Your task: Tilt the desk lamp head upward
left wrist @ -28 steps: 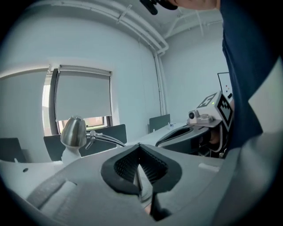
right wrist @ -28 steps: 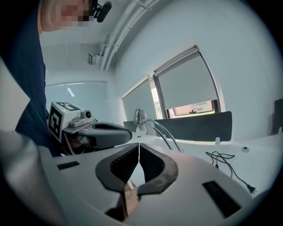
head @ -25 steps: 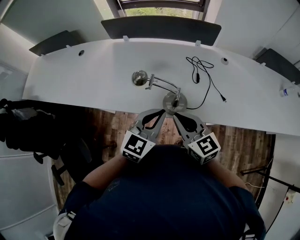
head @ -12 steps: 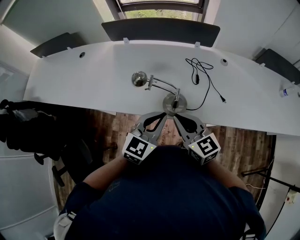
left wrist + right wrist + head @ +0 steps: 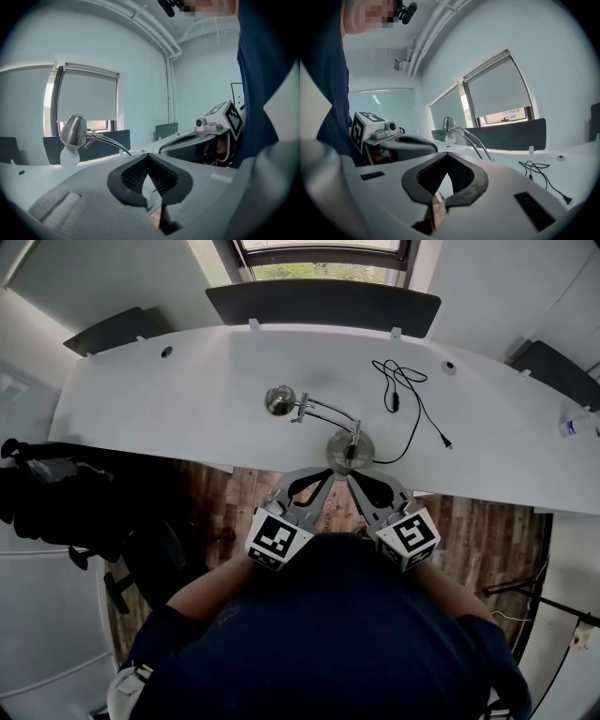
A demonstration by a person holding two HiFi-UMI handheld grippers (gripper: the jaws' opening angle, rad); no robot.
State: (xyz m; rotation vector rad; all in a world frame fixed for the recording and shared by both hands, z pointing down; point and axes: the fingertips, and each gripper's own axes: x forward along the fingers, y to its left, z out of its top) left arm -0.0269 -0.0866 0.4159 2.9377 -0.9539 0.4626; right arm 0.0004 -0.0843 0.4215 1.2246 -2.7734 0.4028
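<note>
- Left tool point(image 5: 324, 472) and right tool point(image 5: 356, 474) both closed tip to tip, nothing between the jaws, held side by side just short of the lamp base point(image 5: 350, 446), at the near edge of the worktop point(image 5: 169, 404).
- No grasp possible as they stand. Part the jaws first, probably on the left tool, the nearer one to the head's side of the base.
- Likely wise to steady the lamp with the right tool: press down on the base or pinch the post just above it, to guard against sliding or tipping.
- Beyond the base and to its left, at the end of the thin double-rod arm point(image 5: 328, 413): the lamp head point(image 5: 278, 399), a small metal dome pointing down at the worktop, white bulb showing beneath.
- Reach past the base, close on the neck where dome meets arm rather than on the slick rounded shell, then swing upward slowly about the joint.
- Farther off, right of the base: loose cable point(image 5: 408, 395). Keep clear of it.
</note>
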